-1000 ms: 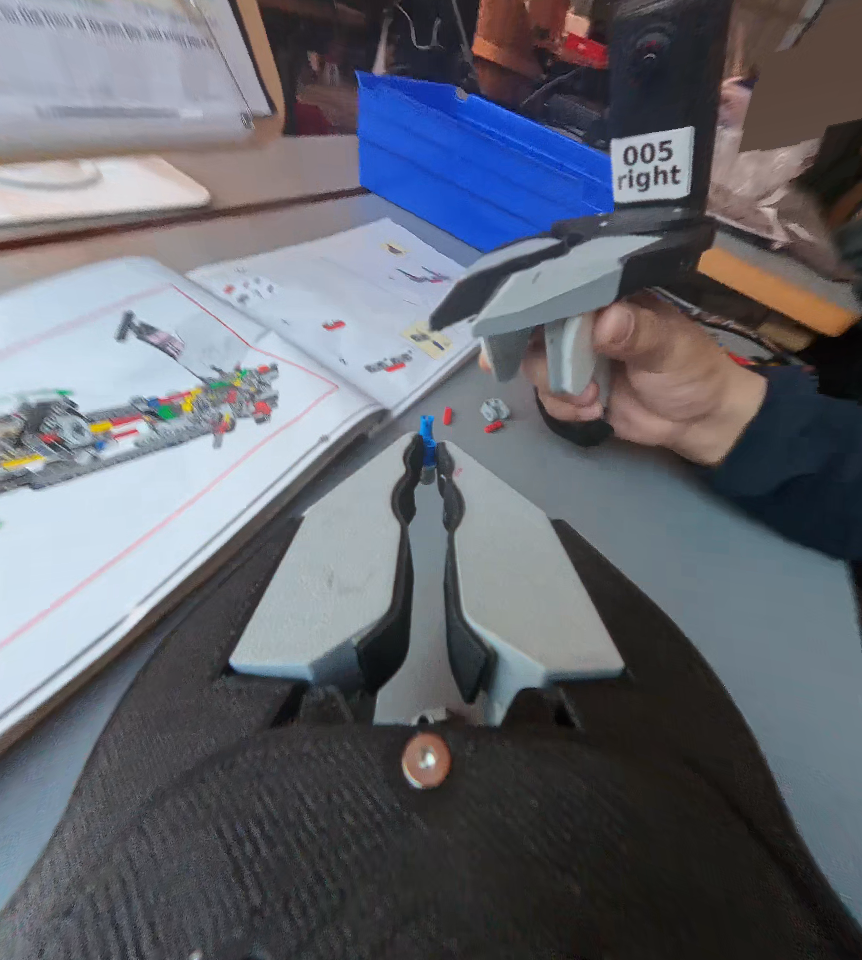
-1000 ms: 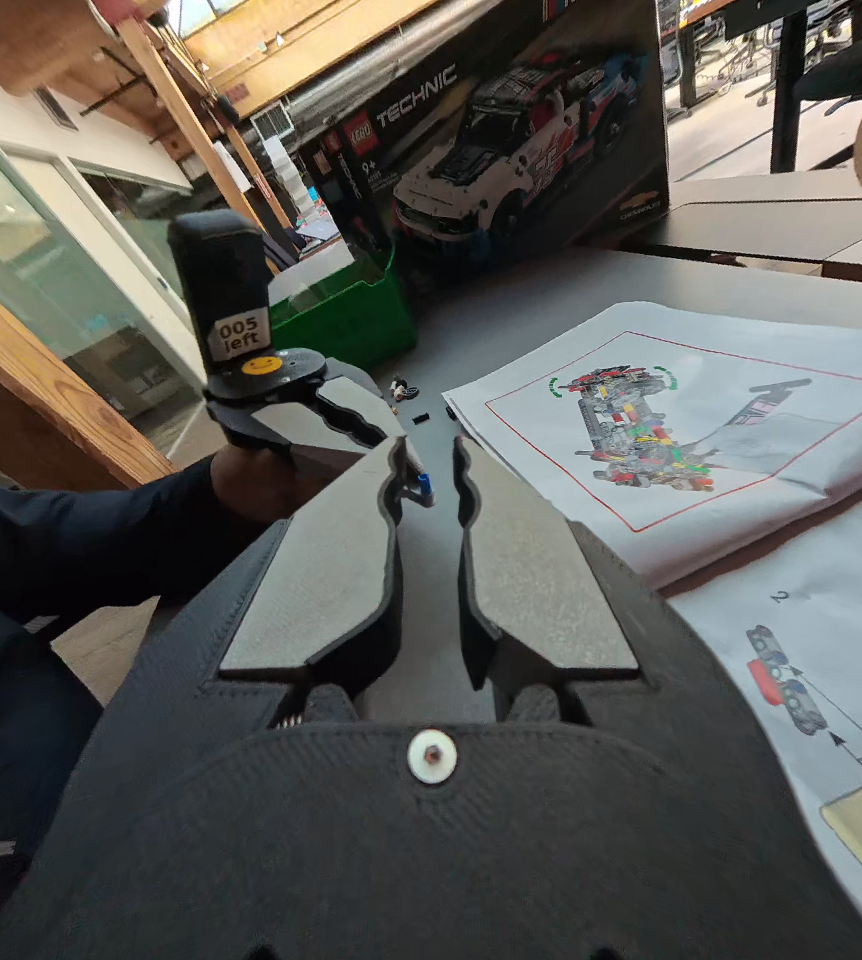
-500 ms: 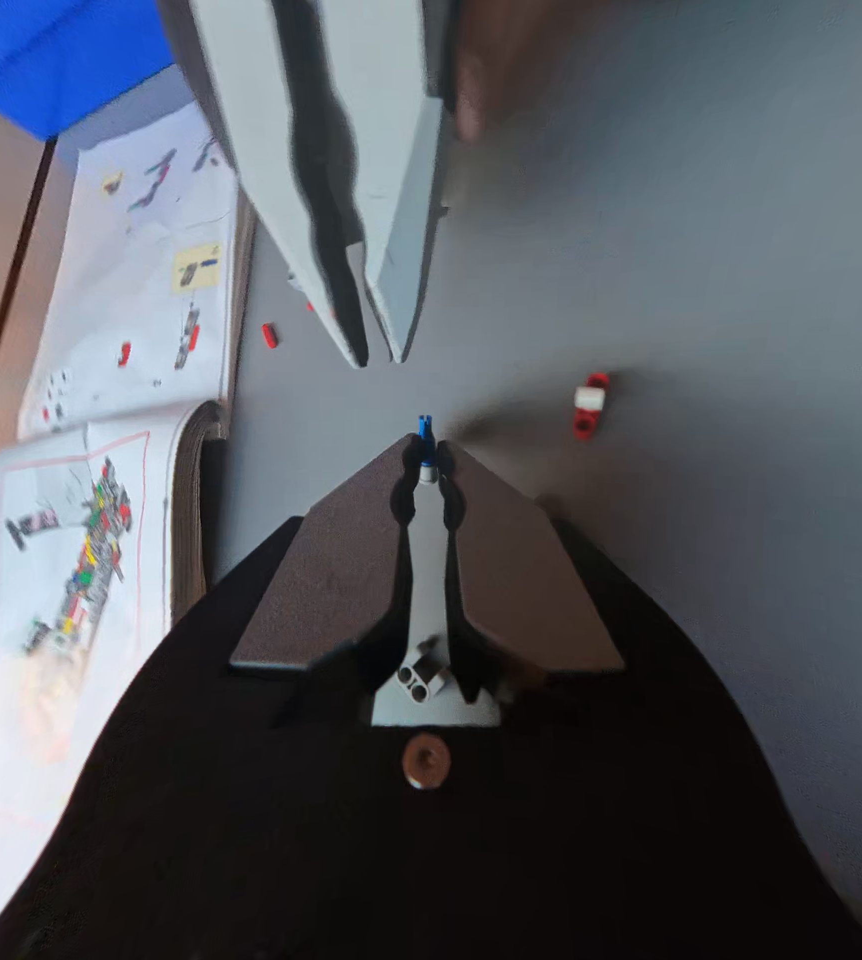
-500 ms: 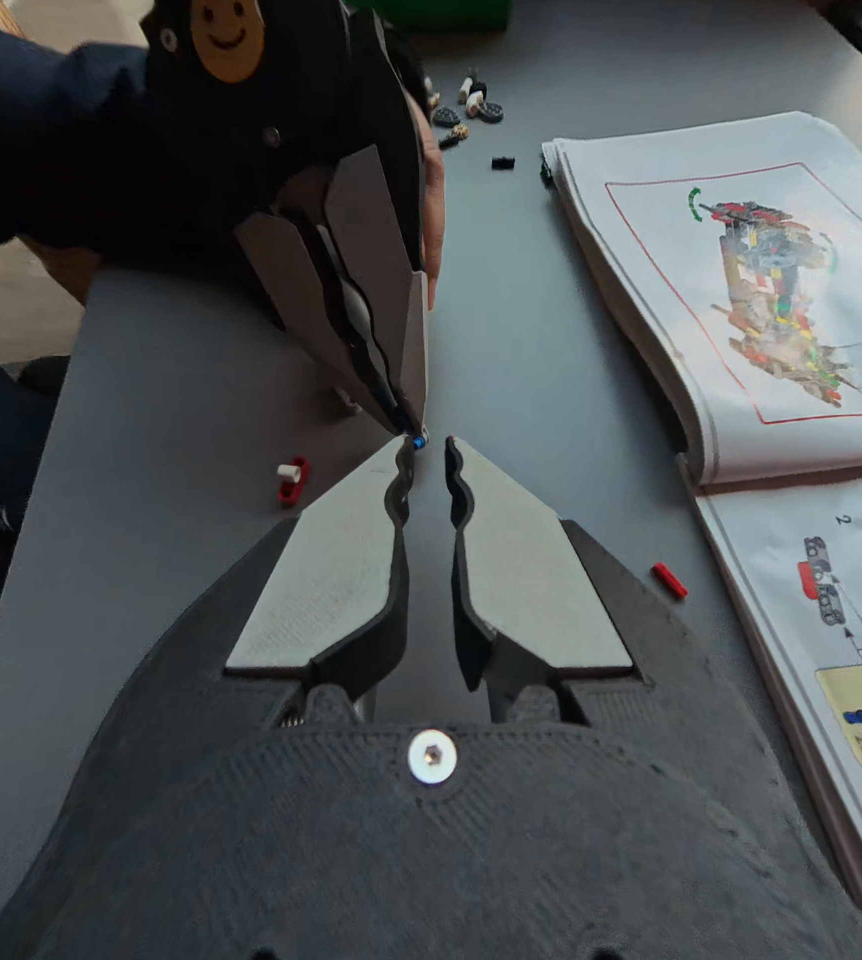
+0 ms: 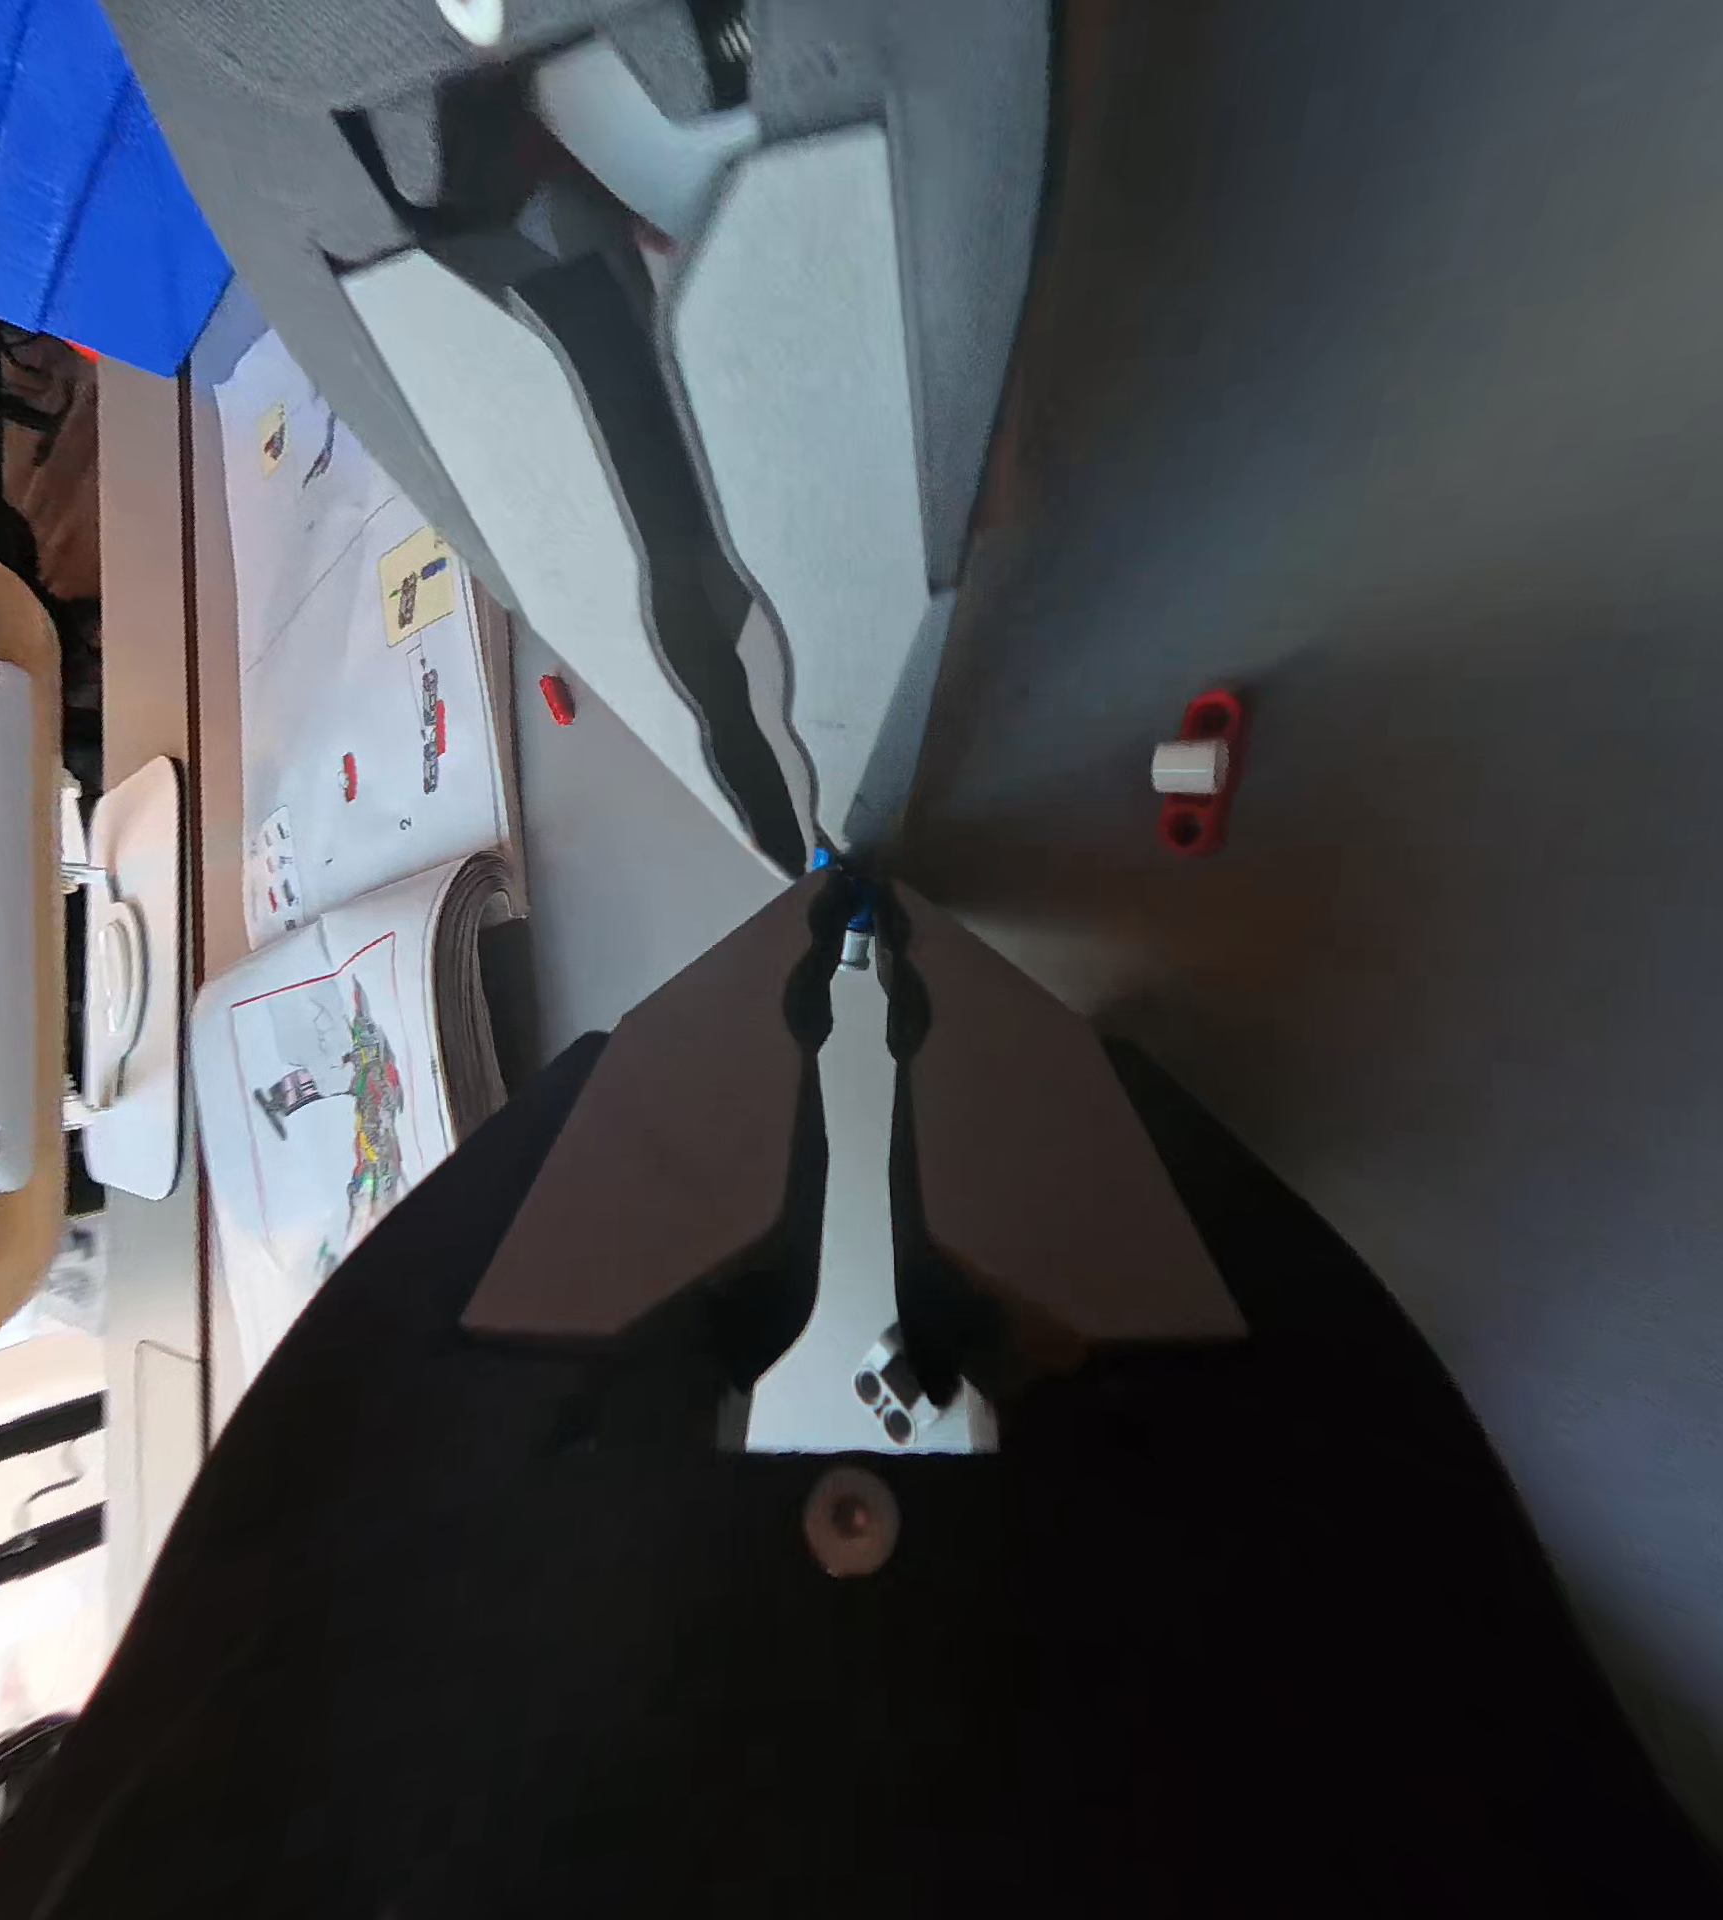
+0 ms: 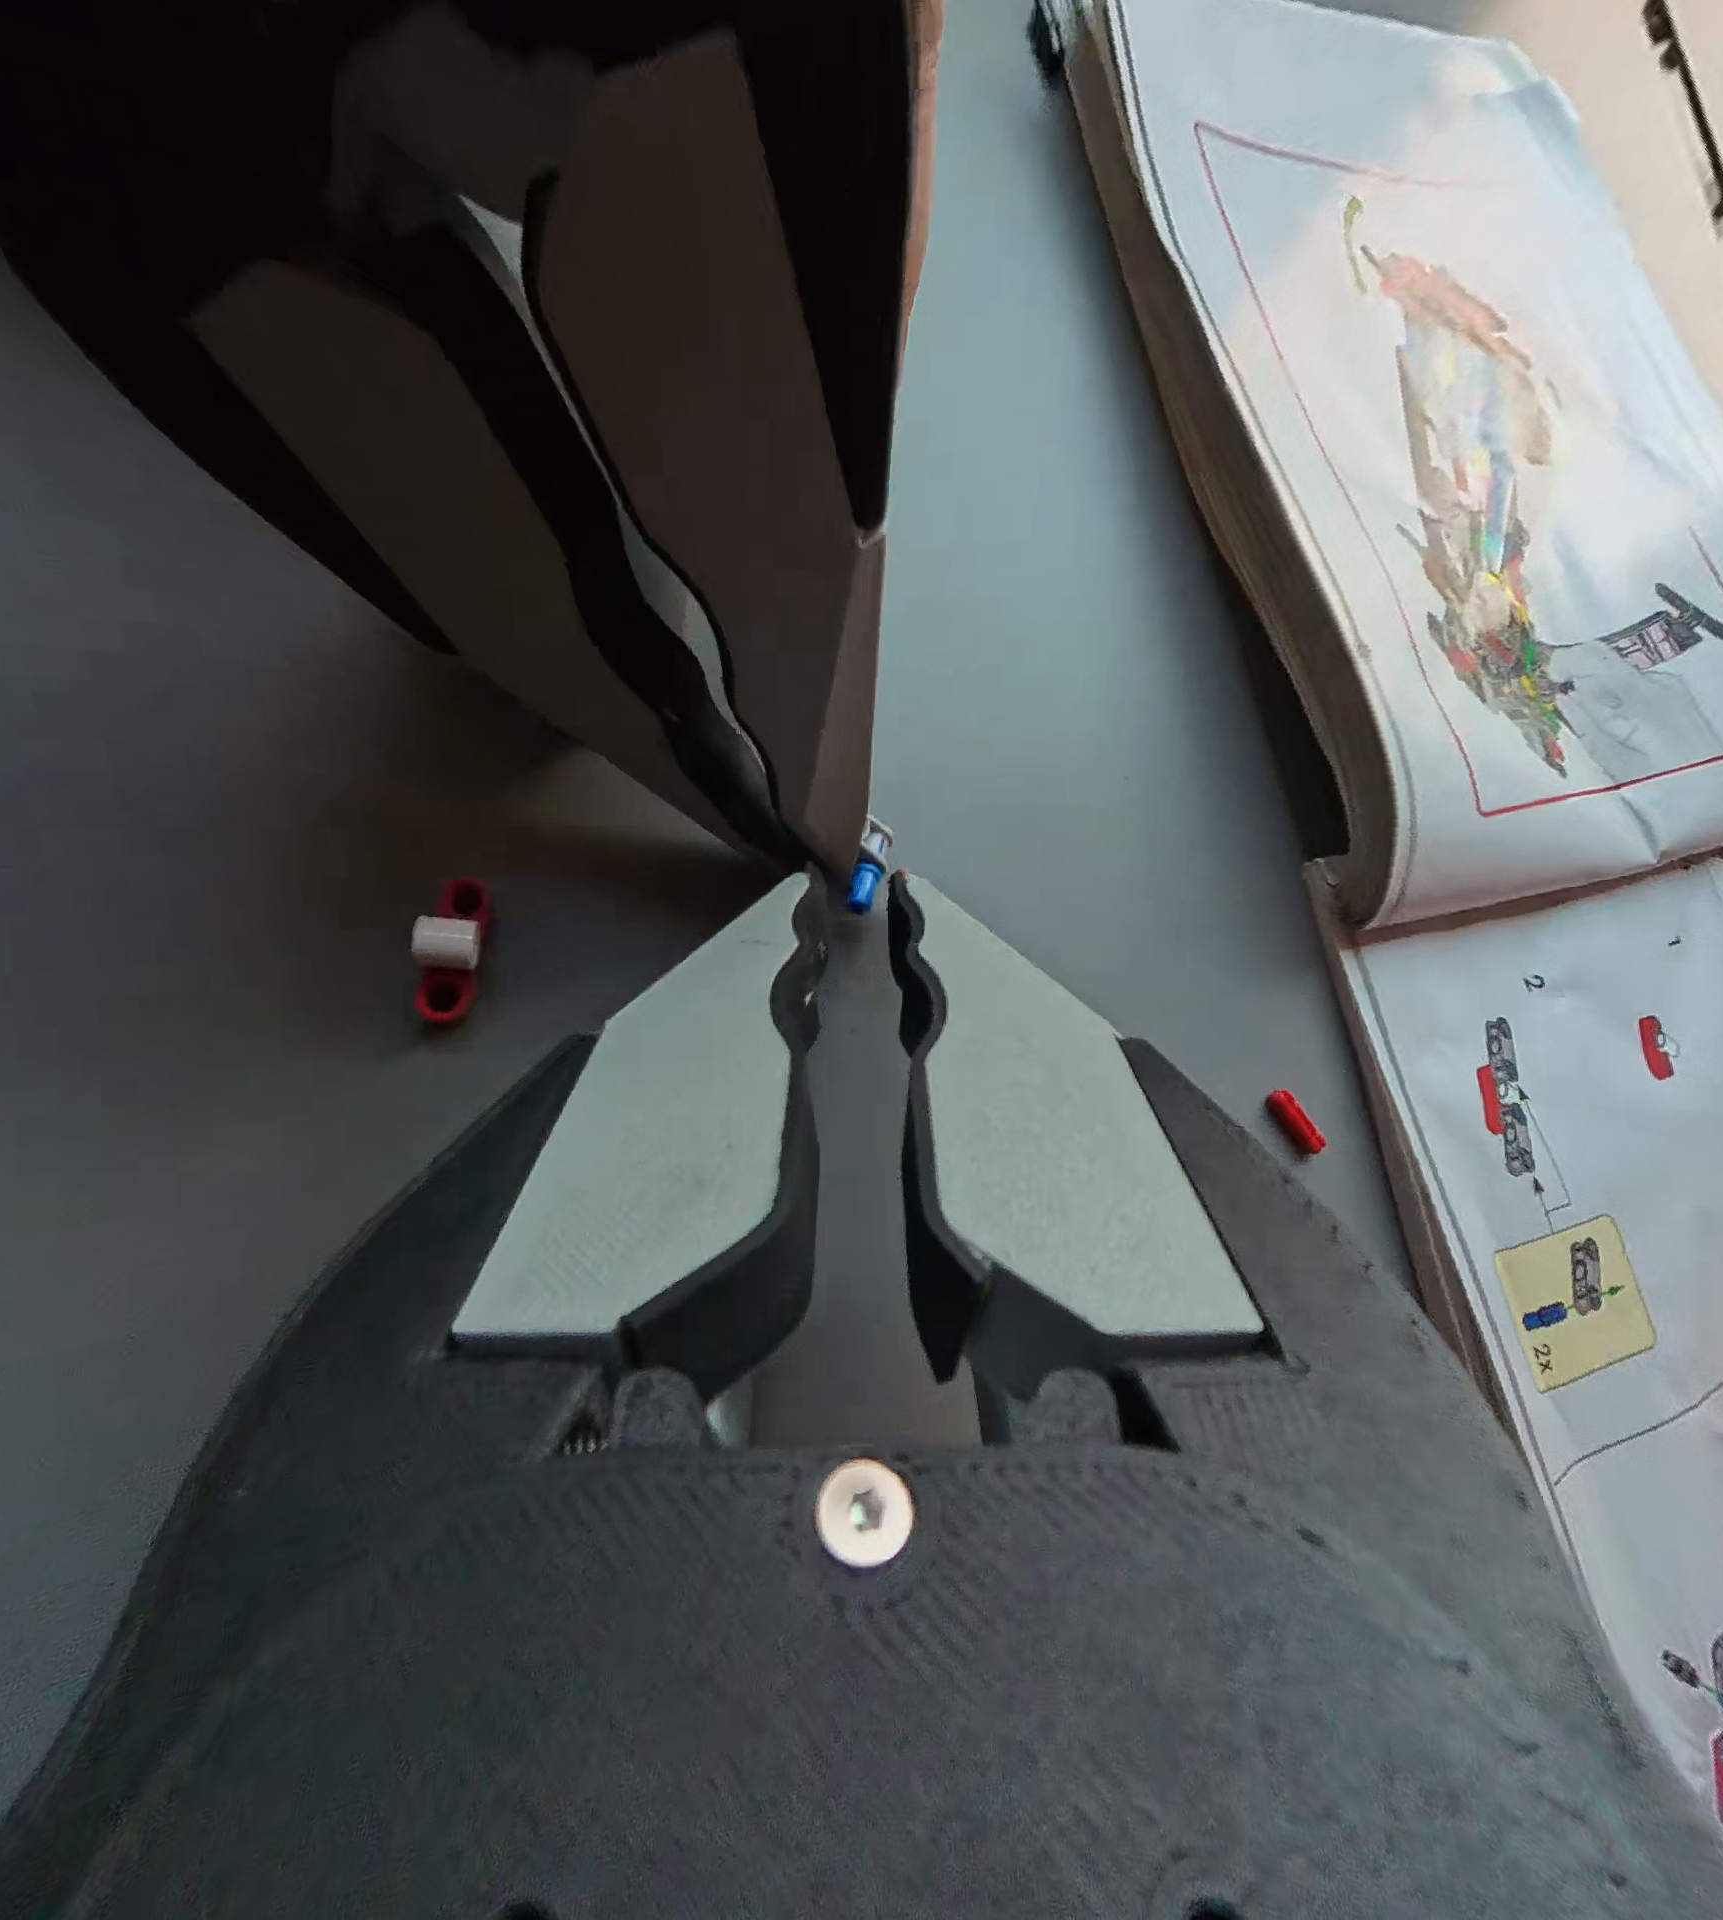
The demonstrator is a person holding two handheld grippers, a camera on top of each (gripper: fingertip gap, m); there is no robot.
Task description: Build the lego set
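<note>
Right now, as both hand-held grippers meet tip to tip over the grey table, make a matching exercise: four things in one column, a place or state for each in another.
Things:
1. blue and white peg
2. red piece with white sleeve
3. small red pin
4. open booklet

Places:
a. loose beside the booklet's edge
b. clamped in the left hand-held gripper
c. on the table's right side
d. alone on the table's left side

Pairs: 1-b, 2-d, 3-a, 4-c

A small blue-and-white pin [image 5: 854, 925] sits pinched at the tips of the left tool [image 5: 852, 914], its blue end poking between the parted fingertips of the right tool [image 6: 852, 904], above the grey worktop [image 6: 1044, 520], near the open booklet's [image 6: 1459, 468] edge.
</note>
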